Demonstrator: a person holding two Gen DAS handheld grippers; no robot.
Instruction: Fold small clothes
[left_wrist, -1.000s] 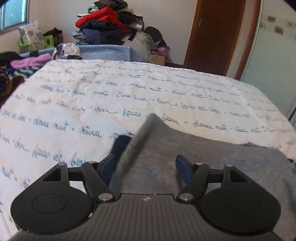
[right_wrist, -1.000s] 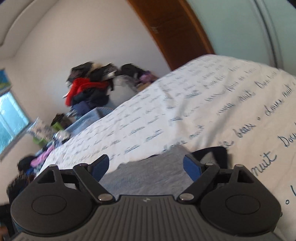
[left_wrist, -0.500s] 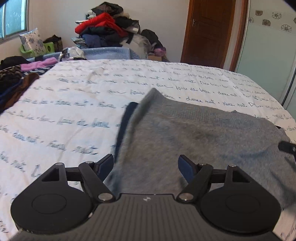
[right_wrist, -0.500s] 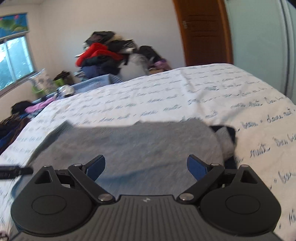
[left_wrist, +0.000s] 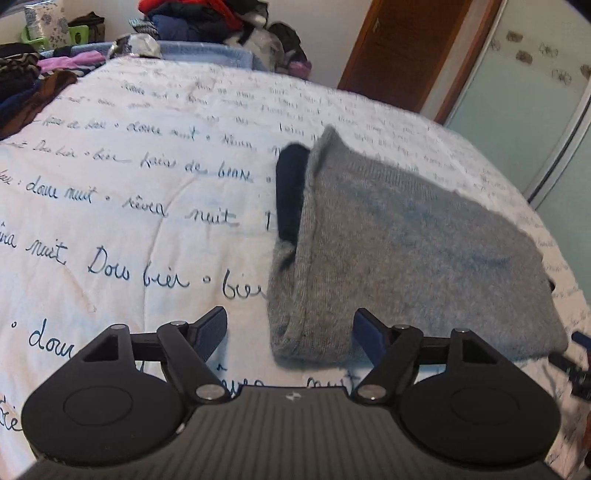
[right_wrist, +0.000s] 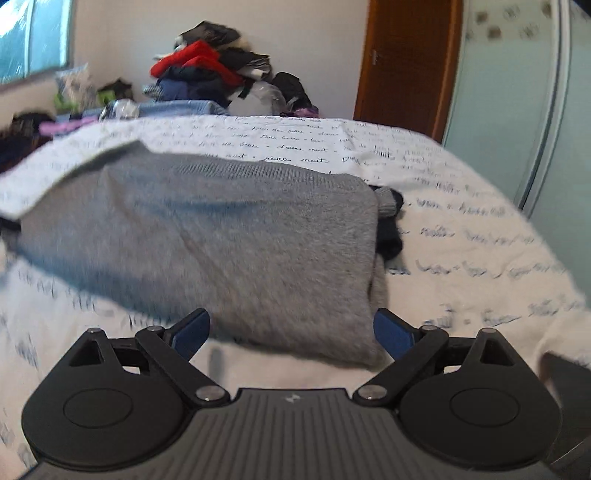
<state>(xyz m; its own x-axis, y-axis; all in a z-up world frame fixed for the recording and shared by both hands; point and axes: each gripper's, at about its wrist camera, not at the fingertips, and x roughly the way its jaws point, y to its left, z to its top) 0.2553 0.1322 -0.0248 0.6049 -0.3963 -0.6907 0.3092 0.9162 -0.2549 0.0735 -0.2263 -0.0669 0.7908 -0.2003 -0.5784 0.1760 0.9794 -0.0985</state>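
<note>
Jaws wide and empty on left gripper (left_wrist: 290, 328) and right gripper (right_wrist: 291, 328). Grey knit sweater (left_wrist: 406, 251) lies folded on script-print bedspread (left_wrist: 110, 206): soft, limp; pinch near-edge corners.

Fuzzy grey knit garment (left_wrist: 406, 251), matt printed cotton bedspread (left_wrist: 129, 177), glossy wooden door (right_wrist: 406, 62)

Bedspread (left_wrist: 110, 206) left bare w/ free passage L of grey garment (left_wrist: 406, 251), far edge blocked by clothes pile (right_wrist: 207, 74), door (right_wrist: 406, 62) shut
</note>
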